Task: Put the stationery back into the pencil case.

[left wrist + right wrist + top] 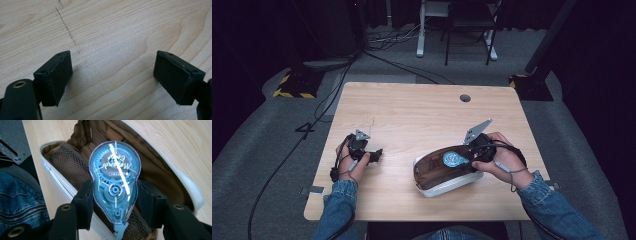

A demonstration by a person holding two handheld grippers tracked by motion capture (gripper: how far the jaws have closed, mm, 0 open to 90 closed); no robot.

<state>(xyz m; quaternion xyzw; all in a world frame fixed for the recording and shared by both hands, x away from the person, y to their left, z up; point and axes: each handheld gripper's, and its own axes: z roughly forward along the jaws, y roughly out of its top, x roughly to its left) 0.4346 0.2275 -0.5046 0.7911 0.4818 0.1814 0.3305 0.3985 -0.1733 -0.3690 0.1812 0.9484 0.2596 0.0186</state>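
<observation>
Right gripper (115, 202) clamping translucent blue teardrop correction tape (115, 182), mesh-lined open pouch (62, 162) beneath

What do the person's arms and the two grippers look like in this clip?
Both arms wear blue denim sleeves. The left gripper and the right gripper are black, each with two blocky padded jaws. Each carries a grey three-cornered plate on top, and a dark cable trails from each.
</observation>
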